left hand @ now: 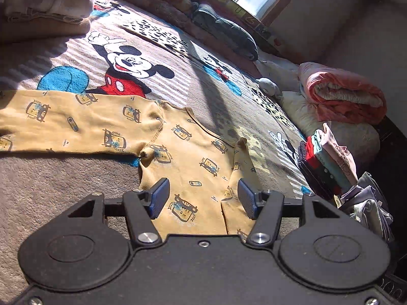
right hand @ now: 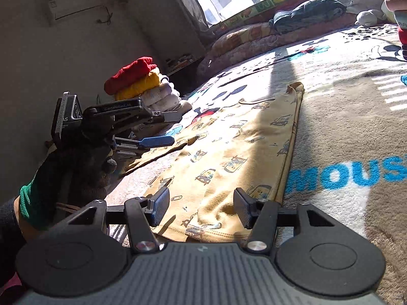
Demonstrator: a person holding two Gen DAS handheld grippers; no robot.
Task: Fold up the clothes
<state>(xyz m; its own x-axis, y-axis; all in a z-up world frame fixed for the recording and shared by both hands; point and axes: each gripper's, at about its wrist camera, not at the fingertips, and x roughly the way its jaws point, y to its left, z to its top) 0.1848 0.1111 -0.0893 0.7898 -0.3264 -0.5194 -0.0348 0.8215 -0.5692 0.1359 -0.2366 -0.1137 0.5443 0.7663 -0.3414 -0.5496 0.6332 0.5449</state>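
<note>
Wall: grey, with an air-conditioner unit mounted high at the left of the right wrist view.
Left pile: folded clothes, red on top, then yellow, then white, standing on the blanket's left side.
Surface: a plush blanket in brown-grey, printed with cartoon mice and blue letters, striped by sun and shadow.
Window: bright, behind a patterned bolster at the blanket's far edge.
Dark bundle: a green-blue garment lying against that bolster.
Right side: a rolled pink quilt, and near it a stack of folded clothes seen edge-on.
Garment: a mustard-yellow top with small car prints, spread flat mid-blanket; one long sleeve stretches left, the other sleeve is folded in along the body.
Left gripper: spread wide, empty, above the top's lower part; a gloved hand holds it.
Right gripper: spread wide, empty, over the hem.
</note>
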